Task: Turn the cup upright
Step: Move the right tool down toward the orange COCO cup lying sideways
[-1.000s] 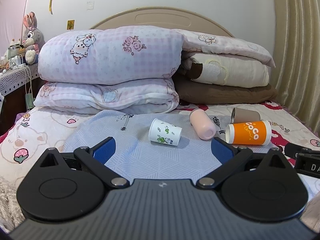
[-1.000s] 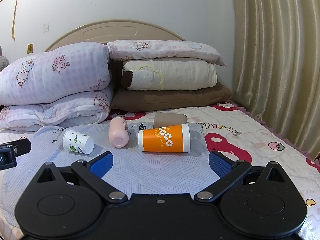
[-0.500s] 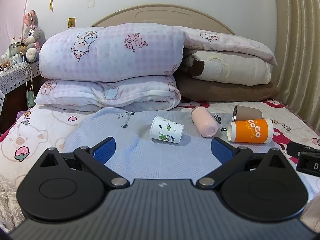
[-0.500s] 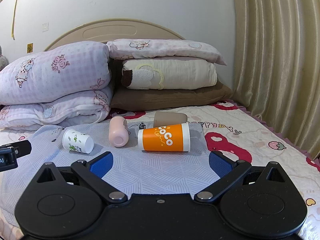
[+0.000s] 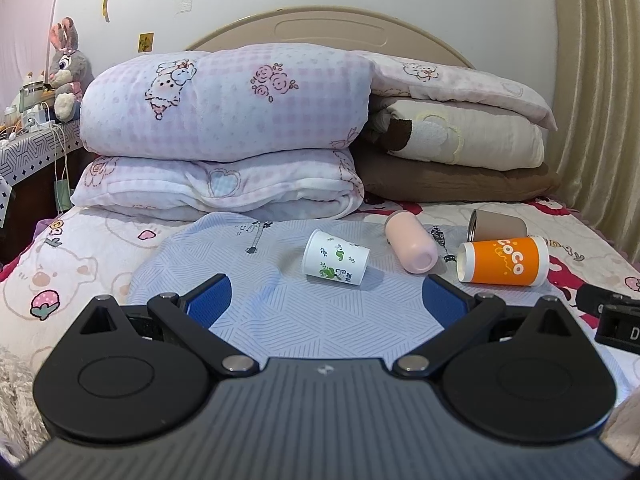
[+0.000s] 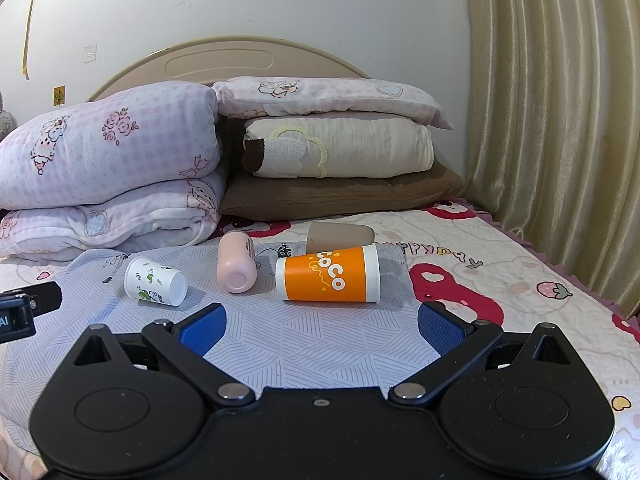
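Both tools, left tool (image 5: 324,298) and right tool (image 6: 320,324), are hanging spread and empty; white paper cup (image 5: 335,263), lying at twelve o'clock, looks light and crushable, best pinched gently mid-wall.

Four cups lie on their sides on the mat (image 6: 320,344) at frame centre: paper cup (image 6: 156,282) leftmost, bottle-shaped cup (image 6: 237,264) beside it, large cup (image 6: 329,279) right, another cup (image 6: 340,234) behind it. Pillows (image 6: 336,148) stacked behind.

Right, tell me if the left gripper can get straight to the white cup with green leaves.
Probably yes: the left gripper is open, the white cup lies on its side just ahead, and only bare blue mat lies between.
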The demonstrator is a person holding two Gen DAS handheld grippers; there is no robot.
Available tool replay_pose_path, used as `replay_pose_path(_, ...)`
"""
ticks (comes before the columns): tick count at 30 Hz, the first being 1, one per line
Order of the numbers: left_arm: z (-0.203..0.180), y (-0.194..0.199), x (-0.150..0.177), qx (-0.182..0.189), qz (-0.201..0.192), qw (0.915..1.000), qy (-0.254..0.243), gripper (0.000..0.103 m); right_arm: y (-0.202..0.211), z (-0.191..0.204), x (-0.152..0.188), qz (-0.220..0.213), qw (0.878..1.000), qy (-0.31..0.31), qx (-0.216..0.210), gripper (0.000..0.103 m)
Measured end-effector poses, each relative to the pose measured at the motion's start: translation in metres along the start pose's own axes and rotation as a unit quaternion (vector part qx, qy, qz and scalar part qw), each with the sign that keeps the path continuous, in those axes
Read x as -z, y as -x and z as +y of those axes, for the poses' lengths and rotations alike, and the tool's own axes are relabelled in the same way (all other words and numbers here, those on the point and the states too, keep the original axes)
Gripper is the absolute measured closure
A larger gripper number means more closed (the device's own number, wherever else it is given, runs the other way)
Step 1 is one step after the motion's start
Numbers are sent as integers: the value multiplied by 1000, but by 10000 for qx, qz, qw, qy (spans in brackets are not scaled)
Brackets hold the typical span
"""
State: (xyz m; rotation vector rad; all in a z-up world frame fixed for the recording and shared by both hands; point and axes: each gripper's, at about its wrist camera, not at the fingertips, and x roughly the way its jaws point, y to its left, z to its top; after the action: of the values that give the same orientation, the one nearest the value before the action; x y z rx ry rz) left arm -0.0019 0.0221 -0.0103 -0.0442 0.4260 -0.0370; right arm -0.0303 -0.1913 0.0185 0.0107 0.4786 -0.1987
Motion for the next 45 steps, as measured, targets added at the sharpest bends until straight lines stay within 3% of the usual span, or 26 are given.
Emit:
replay_pose_path(9,5,-2,1,-10,156,9999,15,0,0,0,0,39,10000,-3,-17,0)
replay_pose_path(11,5,-3,-1,95,301,9995,-73,0,1,-2,-1,221,9997,-61,-82,0)
replay_pose_path(15,3,-5,-11,384,547,9975,-236,0,0,-13,-7,1018,9928,-432,-465,0)
replay_pose_path(19,-5,-15,-32,952,829,9908,-489,0,-10,-25,-12,1705,9767,-796,-1033,0)
replay_pose_path(22,-19,-28,-50,1125,945,9859,-800,0,-25,-33,-18,2093,9619,-1058,-1409,0)
replay_pose_path(28,-50,-69,-87,1619,988,9722,-1374,2,-67,-68,-24,2657,9089,-2472,-2055,0)
replay_pose_path(32,-75,-110,-100,2104,1363,9546,-1609,2,-91,-88,-29,2733,8852,-3171,-2029,0)
replay_pose_path(36,-100,-147,-99,2548,1572,9369,-1803,3,-115,-103,-45,2706,8732,-3597,-1868,0)
replay_pose_path(40,-122,-180,-91,2705,1465,9265,-2166,3,-141,-118,-58,2674,8633,-3963,-1615,0)
replay_pose_path(45,-149,-221,-86,3078,1522,9060,-2475,4,-184,-120,-57,2827,8324,-4567,-1368,0)
